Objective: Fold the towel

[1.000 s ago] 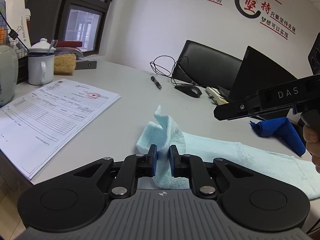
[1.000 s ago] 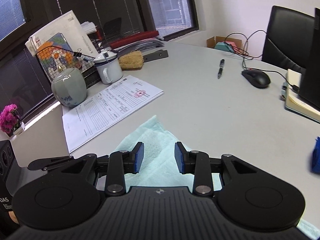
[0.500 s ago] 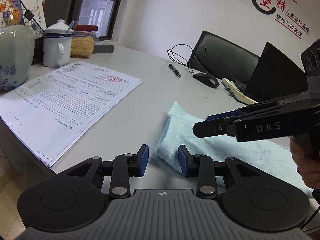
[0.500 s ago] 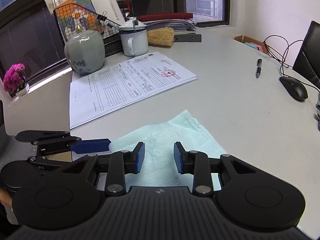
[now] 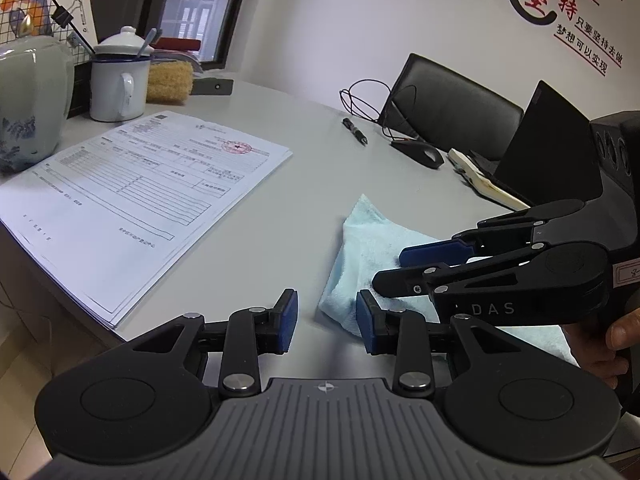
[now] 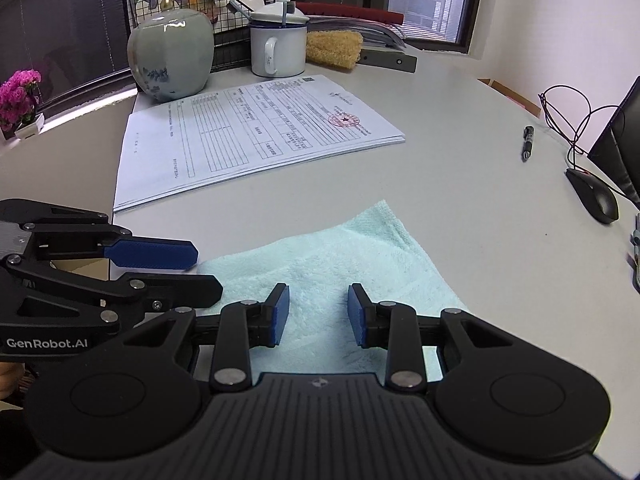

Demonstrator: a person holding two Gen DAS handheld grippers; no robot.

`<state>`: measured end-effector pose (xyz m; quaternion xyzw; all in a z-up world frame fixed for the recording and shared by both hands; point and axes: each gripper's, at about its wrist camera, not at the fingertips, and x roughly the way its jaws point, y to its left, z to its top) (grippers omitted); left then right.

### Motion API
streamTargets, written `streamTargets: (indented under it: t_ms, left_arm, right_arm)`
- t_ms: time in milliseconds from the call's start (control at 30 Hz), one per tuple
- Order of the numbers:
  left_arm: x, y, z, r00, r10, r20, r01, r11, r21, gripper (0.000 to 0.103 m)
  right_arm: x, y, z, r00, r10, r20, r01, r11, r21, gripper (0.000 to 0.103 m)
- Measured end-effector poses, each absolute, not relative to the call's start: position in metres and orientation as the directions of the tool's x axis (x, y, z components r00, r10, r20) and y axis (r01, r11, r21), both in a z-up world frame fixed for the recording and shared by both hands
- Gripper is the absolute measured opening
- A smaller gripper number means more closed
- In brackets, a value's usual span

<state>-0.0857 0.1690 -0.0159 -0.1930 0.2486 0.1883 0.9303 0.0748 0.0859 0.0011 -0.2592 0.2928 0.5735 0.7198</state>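
Pale aqua terry cloth, the towel (image 6: 340, 264) lies flat on the grey worktop (image 6: 460, 128) right under my two claws, apparently already doubled over, with one thick folded edge nearest me. It looks soft, light and limp. I judge it will sag and bunch if lifted by the middle, so a corner or the layered edge is the place to pinch, taking all layers at once.

My right claw (image 6: 318, 314) hovers low over the towel's near part, its blue pads spread apart with cloth showing between them, holding nothing. My left claw (image 5: 326, 322) sits just beside the towel's near corner (image 5: 340, 312), also spread and empty; one pad looks close to that corner, the other over bare worktop. Seen from each other's cameras, both claws point roughly level and inward, nearly crossing over the cloth.

Beyond the towel lies a stack of printed papers (image 6: 256, 136), near but apart from it. Further back stand a white mug (image 6: 278, 50) and a pale green jar (image 6: 172, 58). Off to the far right are a pen (image 6: 528, 148) and a black mouse (image 6: 594, 196).
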Motion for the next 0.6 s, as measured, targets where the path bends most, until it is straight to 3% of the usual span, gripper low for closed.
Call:
streamTargets:
  t_ms: [67, 233, 400, 600]
  left_arm:
    - [-0.085, 0.168, -0.017, 0.809, 0.237, -0.538, -0.434, 0.858, -0.275, 0.021]
    - [-0.083, 0.170, -0.018, 0.813, 0.225, -0.538, -0.433, 0.850, -0.300, 0.020]
    - [-0.086, 0.176, -0.022, 0.829, 0.209, -0.519, -0.442, 0.814, -0.378, 0.012]
    - [-0.086, 0.160, -0.017, 0.840, 0.261, -0.475, -0.438, 0.844, -0.311, 0.010]
  right_arm:
    - [0.076, 0.086, 0.001, 0.168, 0.676, -0.717, -0.977, 0.213, -0.028, 0.033]
    - [0.075, 0.086, 0.000, 0.171, 0.679, -0.714, -0.975, 0.219, -0.025, 0.033]
    - [0.076, 0.085, 0.000, 0.167, 0.682, -0.712, -0.974, 0.227, -0.011, 0.033]
    - [0.079, 0.084, 0.001, 0.156, 0.684, -0.713, -0.971, 0.239, 0.016, 0.033]
